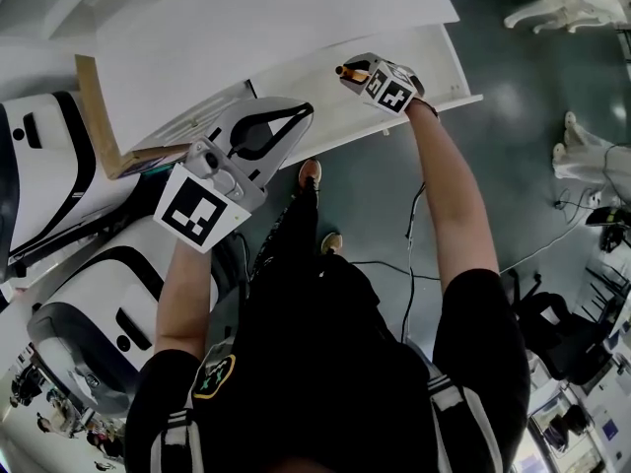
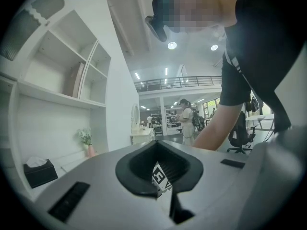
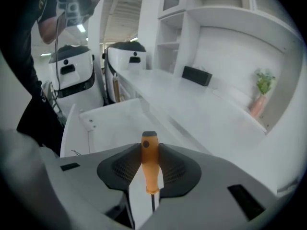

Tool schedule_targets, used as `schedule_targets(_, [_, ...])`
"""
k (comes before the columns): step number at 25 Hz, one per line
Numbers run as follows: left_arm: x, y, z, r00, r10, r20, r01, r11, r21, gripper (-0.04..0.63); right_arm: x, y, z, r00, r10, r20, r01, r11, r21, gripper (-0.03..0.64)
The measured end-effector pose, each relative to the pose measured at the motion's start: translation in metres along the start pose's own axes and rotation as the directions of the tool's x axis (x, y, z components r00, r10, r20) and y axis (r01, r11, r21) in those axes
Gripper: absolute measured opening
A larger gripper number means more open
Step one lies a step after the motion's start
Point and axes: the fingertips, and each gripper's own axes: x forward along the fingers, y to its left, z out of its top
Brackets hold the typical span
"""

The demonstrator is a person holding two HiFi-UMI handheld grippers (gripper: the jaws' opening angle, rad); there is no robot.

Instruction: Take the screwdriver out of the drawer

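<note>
The white counter [image 1: 276, 18] fills the top of the head view, and the open drawer [image 1: 424, 62] juts out below it at upper centre. Lower left, the left tongs [image 1: 304, 112] are pressed together on nothing. The right tongs [image 3: 149, 176] pinch the orange screwdriver [image 3: 149, 152] by its handle, just above the drawer. That rounded handle could swivel or slip, I reckon, and the tool would drop to the floor [image 1: 513, 146].

A black short-sleeved shirt [image 1: 325, 363] is worn, with a yellow-edged emblem [image 1: 213, 374] on the chest and grey straps [image 1: 446, 402] over the shoulders. Tan shoes [image 1: 310, 173] are worn. The left gripper [image 1: 304, 112] and the right gripper [image 1: 353, 73] are cased in light grey, with black jaws and black-and-white marker cubes.
</note>
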Motion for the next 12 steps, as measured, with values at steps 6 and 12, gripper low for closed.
schedule_targets(6, [0.000, -0.009, 0.010, 1.000, -0.006, 0.013, 0.006, 1.000, 0.004, 0.017, -0.039, -0.005, 0.027, 0.985, -0.095, 0.145, 0.075, 0.988, 0.138, 0.138])
schedule_targets(12, [0.004, -0.019, 0.022, 0.999, -0.018, 0.034, 0.017, 0.999, 0.028, 0.017, -0.084, -0.010, 0.046, 0.953, -0.181, 0.242, 0.138, 0.973, 0.186, 0.138])
